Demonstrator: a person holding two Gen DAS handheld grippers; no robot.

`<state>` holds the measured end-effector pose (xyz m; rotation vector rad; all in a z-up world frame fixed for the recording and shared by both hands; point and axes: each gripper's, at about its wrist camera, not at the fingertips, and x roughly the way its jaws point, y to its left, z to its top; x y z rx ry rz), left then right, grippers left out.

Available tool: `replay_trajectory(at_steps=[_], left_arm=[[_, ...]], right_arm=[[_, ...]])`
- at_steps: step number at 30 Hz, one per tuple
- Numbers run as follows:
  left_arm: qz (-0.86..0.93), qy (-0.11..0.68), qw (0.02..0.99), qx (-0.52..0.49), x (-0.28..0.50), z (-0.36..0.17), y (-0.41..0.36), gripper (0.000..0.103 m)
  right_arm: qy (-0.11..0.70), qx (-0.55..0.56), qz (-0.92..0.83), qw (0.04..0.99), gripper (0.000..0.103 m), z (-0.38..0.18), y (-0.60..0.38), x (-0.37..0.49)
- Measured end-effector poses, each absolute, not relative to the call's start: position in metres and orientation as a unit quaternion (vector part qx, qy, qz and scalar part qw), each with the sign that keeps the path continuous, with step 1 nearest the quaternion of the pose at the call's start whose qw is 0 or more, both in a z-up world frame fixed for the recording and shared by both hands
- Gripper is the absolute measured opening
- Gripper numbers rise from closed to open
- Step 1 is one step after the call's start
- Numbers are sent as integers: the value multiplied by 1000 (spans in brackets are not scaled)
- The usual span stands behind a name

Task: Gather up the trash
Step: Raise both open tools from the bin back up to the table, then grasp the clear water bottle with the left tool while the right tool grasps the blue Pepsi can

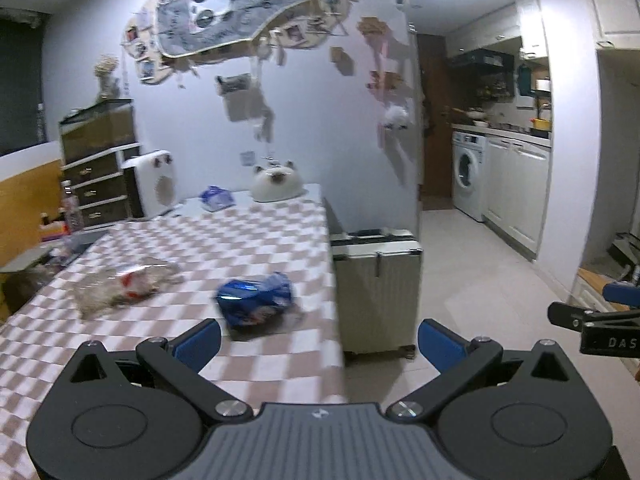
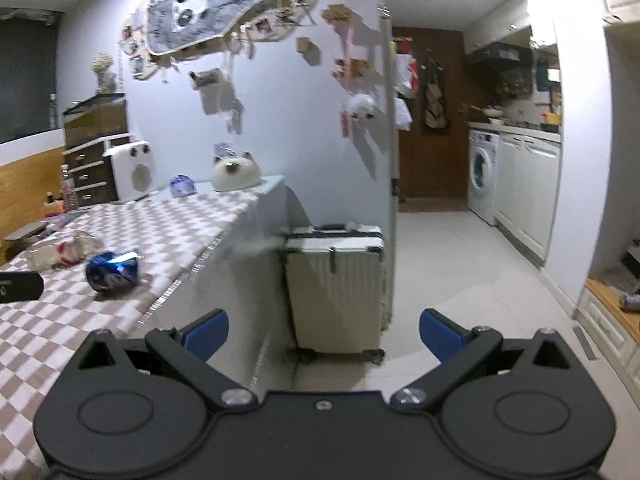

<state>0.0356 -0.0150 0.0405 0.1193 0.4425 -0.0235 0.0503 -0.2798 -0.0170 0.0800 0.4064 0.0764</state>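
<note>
Crumpled blue foil snack bag (image 1: 256,300) lies on the table near its right edge, just ahead of the left gripper (image 1: 320,344), a bit left of the gap between the fingers and not touching them. Crumpled clear plastic wrapper with red print (image 1: 128,284) sits left of the bag, slightly apart from it. From the right wrist view both are well off to the left of the right gripper (image 2: 324,332): blue bag (image 2: 114,268), clear wrapper (image 2: 64,254).

Surface is a brown-and-white checkered tablecloth (image 1: 248,236). At the far end: a white cat-face ornament (image 1: 278,182) and a small blue-white packet (image 1: 218,198). A ribbed cream hard-shell suitcase (image 2: 336,288) stands on the pale tiled floor against the table's end. A white front-load washing machine (image 1: 468,176) is in the kitchen beyond; the wall has a photo collage.

Left gripper: blue pads spread wide, holding nothing, hovering over the table's near right corner. Right gripper: also wide apart, empty, over the floor just past the table edge, suitcase ahead.
</note>
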Motion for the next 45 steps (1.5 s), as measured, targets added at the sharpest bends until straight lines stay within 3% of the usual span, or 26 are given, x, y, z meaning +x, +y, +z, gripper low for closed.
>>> replay_trajectory(at_steps=[17,27,33,45], left_arm=[[81,222,971,28,91,45,172,103],[62,198,978,-38,182,38,285,103],[76,233,964,-98,250,3,343,103],[7,228,954,-193,275,-40,373,103]], right_arm=[[220,13,129,967,103,-13,-170,98],[242,27,149,958,103,-16,-120,136],[251,43,151,955,103,-18,-105,154],[268,72,156,948,103,-27,-85,186]])
